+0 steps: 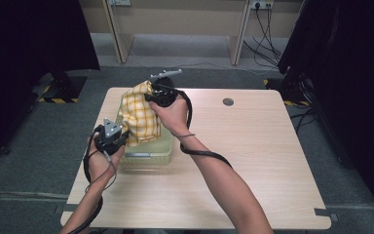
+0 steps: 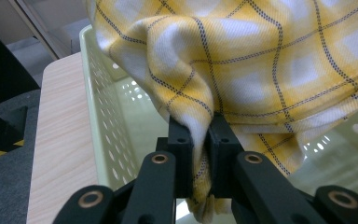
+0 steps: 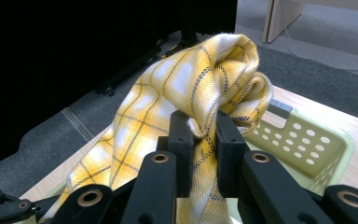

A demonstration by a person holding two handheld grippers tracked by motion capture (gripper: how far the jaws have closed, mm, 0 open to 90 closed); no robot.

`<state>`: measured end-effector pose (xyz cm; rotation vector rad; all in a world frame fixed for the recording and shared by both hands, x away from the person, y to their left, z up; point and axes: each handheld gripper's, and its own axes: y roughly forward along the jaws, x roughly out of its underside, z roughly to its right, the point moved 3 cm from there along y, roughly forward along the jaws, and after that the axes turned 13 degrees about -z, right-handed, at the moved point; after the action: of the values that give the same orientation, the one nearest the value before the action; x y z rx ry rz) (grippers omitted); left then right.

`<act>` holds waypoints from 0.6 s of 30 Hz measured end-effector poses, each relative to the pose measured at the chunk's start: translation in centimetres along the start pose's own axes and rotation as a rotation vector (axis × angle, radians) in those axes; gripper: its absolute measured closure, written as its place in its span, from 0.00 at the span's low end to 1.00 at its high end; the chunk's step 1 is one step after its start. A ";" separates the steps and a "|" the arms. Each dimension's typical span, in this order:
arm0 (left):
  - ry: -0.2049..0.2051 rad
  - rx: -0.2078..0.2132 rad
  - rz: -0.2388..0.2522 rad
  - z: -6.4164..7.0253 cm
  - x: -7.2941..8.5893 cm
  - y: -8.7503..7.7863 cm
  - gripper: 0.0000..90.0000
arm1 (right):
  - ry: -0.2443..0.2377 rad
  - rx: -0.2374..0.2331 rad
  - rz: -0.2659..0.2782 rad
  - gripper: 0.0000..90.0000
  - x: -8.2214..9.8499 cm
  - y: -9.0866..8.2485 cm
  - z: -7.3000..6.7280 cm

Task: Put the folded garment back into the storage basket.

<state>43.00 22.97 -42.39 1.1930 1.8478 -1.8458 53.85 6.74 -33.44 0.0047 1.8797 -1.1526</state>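
Both tongs are pinching the yellow checked cloth (image 1: pixel 139 114): the left tongs (image 2: pixel 200 135) are gripping its lower edge, the right tongs (image 3: pixel 199 135) its bunched top. The cloth is hanging above the pale green perforated basket (image 1: pixel 148 155) on the tabletop (image 1: pixel 253 161).

The high view is looking forward and down on the table (image 1: pixel 253 161) from well above. Each gripper view is peering along its own jaws from very close, facing the yellow checked cloth (image 2: pixel 242 60) and pale green basket (image 3: pixel 307 144), which all three views are sharing.
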 end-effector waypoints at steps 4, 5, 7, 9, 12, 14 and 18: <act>0.000 0.001 -0.011 -0.1 0.1 0.2 0.92 | 0.009 -0.001 -0.007 0.90 0.1 0.4 0.1; 0.000 0.001 -0.012 -0.1 0.1 0.3 0.92 | 0.010 -0.001 -0.008 0.90 0.1 0.4 0.2; -0.002 0.003 -0.019 -0.1 0.1 0.4 0.92 | 0.010 -0.001 -0.010 0.90 0.1 0.6 0.2; -0.001 0.002 -0.024 -0.2 0.1 0.5 0.91 | 0.012 0.000 -0.014 0.90 0.1 0.7 0.2; 0.001 0.002 -0.031 -0.2 0.1 0.6 0.91 | 0.013 0.001 -0.016 0.90 0.2 0.9 0.2; 0.003 0.003 -0.038 -0.3 0.2 0.7 0.91 | 0.015 0.001 -0.019 0.90 0.2 1.1 0.2; 0.004 0.005 -0.054 -0.3 0.2 1.0 0.92 | 0.020 0.005 -0.029 0.90 0.4 1.5 0.4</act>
<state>43.64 23.14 -43.21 1.1600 1.8966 -1.8787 54.51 7.17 -34.79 -0.0087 1.9003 -1.1806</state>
